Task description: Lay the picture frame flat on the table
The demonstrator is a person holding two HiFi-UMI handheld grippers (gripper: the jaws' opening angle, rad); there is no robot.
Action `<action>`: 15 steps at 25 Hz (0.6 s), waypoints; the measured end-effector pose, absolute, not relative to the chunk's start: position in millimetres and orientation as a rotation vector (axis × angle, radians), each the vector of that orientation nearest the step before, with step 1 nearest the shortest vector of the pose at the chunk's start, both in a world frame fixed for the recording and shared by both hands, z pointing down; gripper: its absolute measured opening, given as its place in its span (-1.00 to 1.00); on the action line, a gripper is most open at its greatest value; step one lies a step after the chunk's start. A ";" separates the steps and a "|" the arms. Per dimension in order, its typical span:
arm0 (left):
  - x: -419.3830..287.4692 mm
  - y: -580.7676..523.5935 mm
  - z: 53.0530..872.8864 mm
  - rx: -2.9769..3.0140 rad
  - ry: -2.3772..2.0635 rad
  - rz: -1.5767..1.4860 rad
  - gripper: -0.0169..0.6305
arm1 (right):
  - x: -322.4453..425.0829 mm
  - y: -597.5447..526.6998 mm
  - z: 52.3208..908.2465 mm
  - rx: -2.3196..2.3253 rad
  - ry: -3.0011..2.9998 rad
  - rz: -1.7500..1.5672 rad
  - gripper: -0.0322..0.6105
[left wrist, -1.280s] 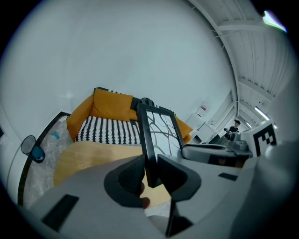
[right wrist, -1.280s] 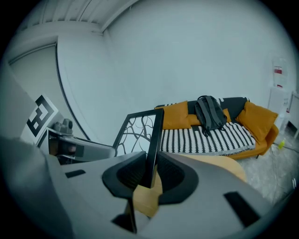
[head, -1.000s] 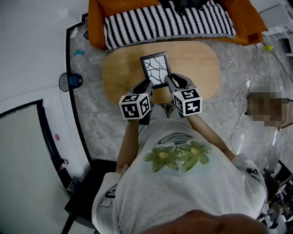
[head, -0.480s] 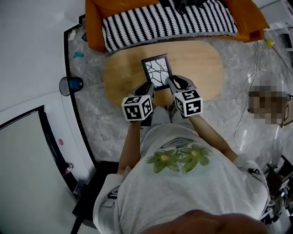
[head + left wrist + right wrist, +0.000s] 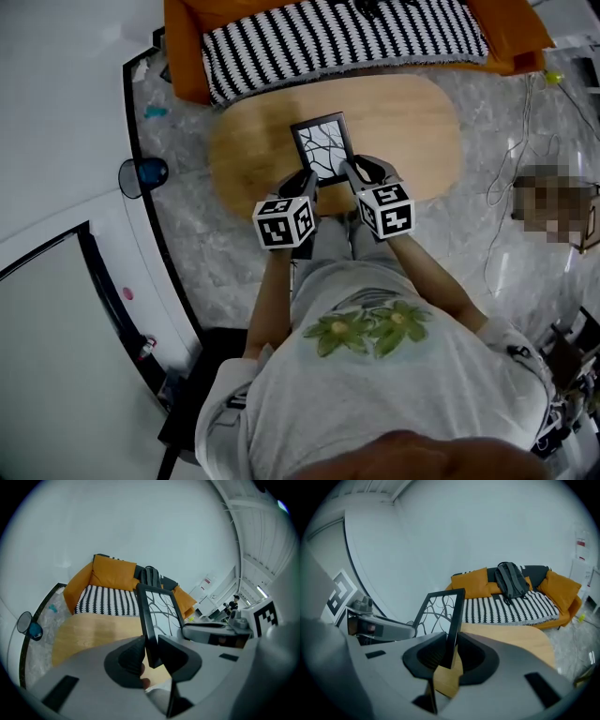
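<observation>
A black picture frame with a white sheet of dark branch lines is held over the near half of the oval wooden table. My left gripper is shut on its lower left edge, my right gripper on its lower right edge. In the left gripper view the frame rises from between the pads of the left gripper, its thin edge pinched. In the right gripper view the frame stands the same way in the right gripper. Its bottom edge is hidden behind the jaws.
An orange sofa with a black-and-white striped blanket runs along the table's far side, a dark backpack on it. A blue round object lies on the marbled floor at left. A cable trails at right.
The head view has drifted slightly. Both grippers keep the same hold on the frame, which stays over the same part of the table.
</observation>
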State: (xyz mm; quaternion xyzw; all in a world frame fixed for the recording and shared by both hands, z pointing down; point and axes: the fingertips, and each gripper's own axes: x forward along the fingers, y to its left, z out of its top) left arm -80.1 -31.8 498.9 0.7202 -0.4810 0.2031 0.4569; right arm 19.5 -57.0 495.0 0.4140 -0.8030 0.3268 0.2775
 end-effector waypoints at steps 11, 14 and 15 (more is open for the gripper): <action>-69.0 -24.5 527.1 1.743 -1.165 0.521 -0.65 | 30.8 -49.4 522.8 1.103 -2.111 0.925 -0.64; -67.1 -24.4 533.9 1.731 -1.164 0.522 -0.65 | 32.7 -50.1 530.2 1.093 -2.102 0.933 -0.64; -67.0 -24.8 536.3 1.729 -1.164 0.522 -0.65 | 32.7 -50.6 532.8 1.090 -2.101 0.935 -0.64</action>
